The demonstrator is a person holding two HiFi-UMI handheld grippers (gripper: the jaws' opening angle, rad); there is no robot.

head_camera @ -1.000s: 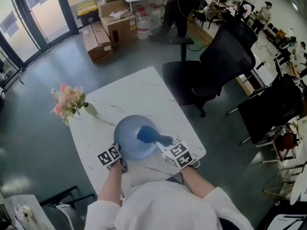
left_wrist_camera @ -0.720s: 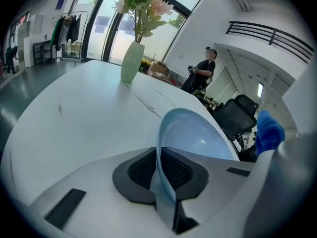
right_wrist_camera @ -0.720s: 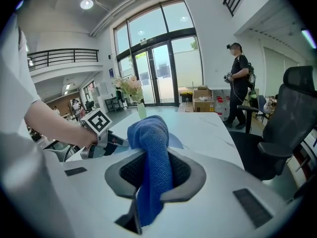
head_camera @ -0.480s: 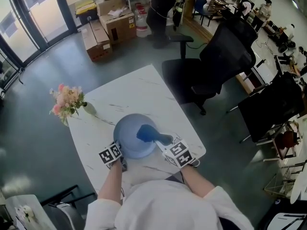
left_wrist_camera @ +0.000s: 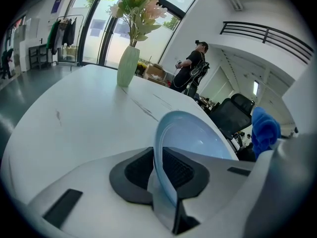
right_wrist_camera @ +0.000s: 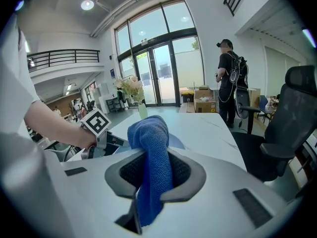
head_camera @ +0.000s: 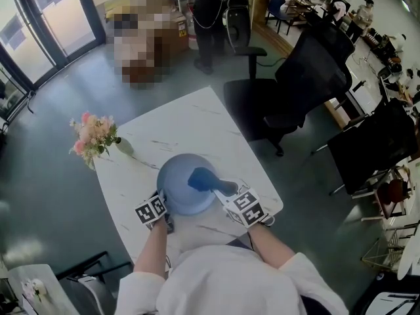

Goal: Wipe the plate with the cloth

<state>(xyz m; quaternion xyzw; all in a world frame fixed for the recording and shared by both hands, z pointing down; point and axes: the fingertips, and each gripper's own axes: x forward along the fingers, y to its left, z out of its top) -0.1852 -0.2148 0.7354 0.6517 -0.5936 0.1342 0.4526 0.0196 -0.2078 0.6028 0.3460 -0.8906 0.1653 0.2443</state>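
Note:
A light blue plate hangs over the near part of the white marble table. My left gripper is shut on its near-left rim; in the left gripper view the plate's rim stands clamped between the dark pads of the left gripper. My right gripper comes in from the right, shut on a blue cloth that rests on the plate's right half. In the right gripper view the cloth bulges up out of the right gripper. The cloth also shows at the left gripper view's right edge.
A pale green vase of pink flowers stands at the table's left edge, also as the vase. A black office chair is close to the table's right side. A person stands at the back.
Both grippers, the plate and the cloth keep their places. The person at the back has walked to the left.

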